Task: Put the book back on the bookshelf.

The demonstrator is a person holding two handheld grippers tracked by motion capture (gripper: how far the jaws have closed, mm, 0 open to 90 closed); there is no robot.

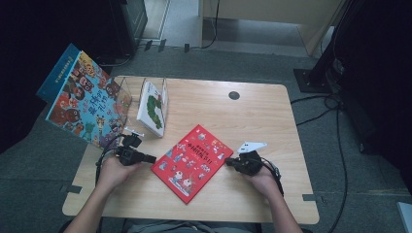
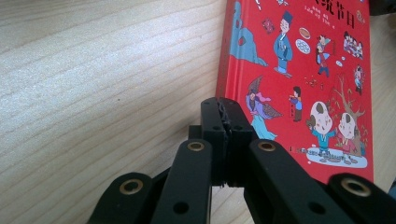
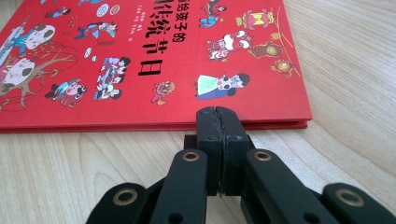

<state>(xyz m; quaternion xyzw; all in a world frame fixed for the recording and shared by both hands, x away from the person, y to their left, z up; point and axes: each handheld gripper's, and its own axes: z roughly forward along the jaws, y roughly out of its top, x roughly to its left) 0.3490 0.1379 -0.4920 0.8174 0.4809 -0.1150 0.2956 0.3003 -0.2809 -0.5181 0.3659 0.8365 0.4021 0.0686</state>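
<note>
A red picture book (image 1: 192, 161) lies flat on the wooden table (image 1: 262, 116), turned at an angle. My left gripper (image 1: 152, 158) is at the book's left edge, jaws pressed together with nothing between them; in the left gripper view its tips (image 2: 227, 109) rest right at the red book's (image 2: 299, 70) spine edge. My right gripper (image 1: 228, 162) is at the book's right edge, also shut and empty. In the right gripper view its tips (image 3: 218, 116) sit against the side of the red book (image 3: 154, 60).
A clear plastic book stand (image 1: 145, 104) at the table's back left holds a white caterpillar book (image 1: 153, 108). A large colourful book (image 1: 80, 97) leans off the left side. A dark round hole (image 1: 234, 95) sits near the far edge.
</note>
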